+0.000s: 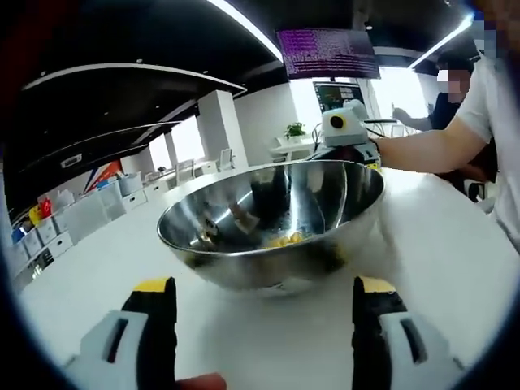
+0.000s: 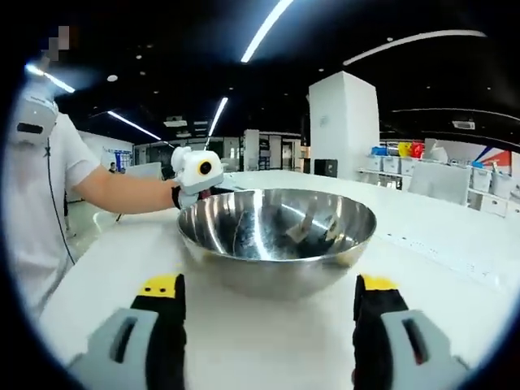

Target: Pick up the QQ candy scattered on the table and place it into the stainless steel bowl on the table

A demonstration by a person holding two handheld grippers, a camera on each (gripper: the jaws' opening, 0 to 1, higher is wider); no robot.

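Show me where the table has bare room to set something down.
Bare white table lies between the right gripper fingers and the stainless steel bowl, and likewise before the left gripper. Behind the bowl it is crowded.

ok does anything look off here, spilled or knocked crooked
Nothing stands out. The steel bowl sits upright on the white table with a few yellow candies inside it, and no candy shows on the table around it. The left gripper and right gripper are both open and empty, facing the bowl.
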